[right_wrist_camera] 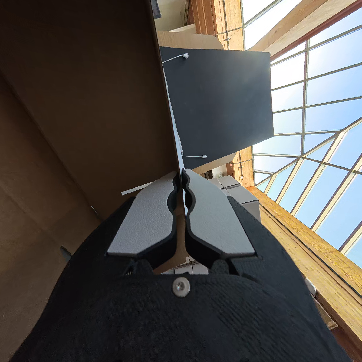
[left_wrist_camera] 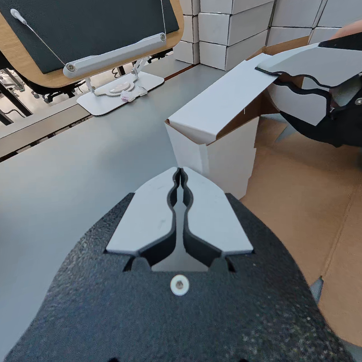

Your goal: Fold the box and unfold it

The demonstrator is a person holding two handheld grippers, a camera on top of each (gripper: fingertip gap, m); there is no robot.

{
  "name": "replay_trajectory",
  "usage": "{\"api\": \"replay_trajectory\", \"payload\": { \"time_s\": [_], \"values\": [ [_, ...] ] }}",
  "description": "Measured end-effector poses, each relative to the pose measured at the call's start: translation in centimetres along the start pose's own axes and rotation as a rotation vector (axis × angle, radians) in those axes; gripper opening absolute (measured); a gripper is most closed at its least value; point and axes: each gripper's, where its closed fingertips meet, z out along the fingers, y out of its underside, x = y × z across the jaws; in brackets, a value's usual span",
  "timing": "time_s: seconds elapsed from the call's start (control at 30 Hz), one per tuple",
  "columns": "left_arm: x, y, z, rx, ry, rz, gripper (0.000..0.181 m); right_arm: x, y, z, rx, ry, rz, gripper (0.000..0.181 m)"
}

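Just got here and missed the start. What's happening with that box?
A person is working a white box with two hand-held tools. The right tool is shut on the edge of a raised flap, holding it up over the box. The left tool is shut and empty, close to the box's near corner above the table.

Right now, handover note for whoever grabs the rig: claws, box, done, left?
Left claw: shut, holds nothing, hovering over the grey table just short of the box.
Right claw: shut on the box's lid flap, holding it raised; brown inside faces down.
Box: white outside, stands on the brown cardboard sheet at the table's right, partly formed, lid open.
Done: one wall is up. Whether this is folding or unfolding I cannot tell.
Left: finish the fold, then flatten it. Stacked white boxes behind are not in play.
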Motion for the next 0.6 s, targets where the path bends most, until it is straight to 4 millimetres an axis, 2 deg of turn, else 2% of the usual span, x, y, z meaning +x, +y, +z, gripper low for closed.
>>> {"api": "replay_trajectory", "payload": {
  "time_s": [0.13, 0.37, 0.6],
  "values": [
    [-0.4, 0.3, -0.3, -0.012, 0.073, -0.012, 0.007, 0.0, 0.0, -0.1, 0.021, 0.002, 0.001, 0.002],
    [0.4, 0.7, -1.6, 0.006, 0.39, -0.137, 0.012, 0.0, 0.0, -0.1, 0.034, -0.002, 0.02, 0.002],
    [1.5, 0.6, -2.0, 0.039, 0.509, -0.107, 0.006, 0.1, 0.0, -0.2, 0.045, -0.002, 0.027, 0.002]
  ]
}}
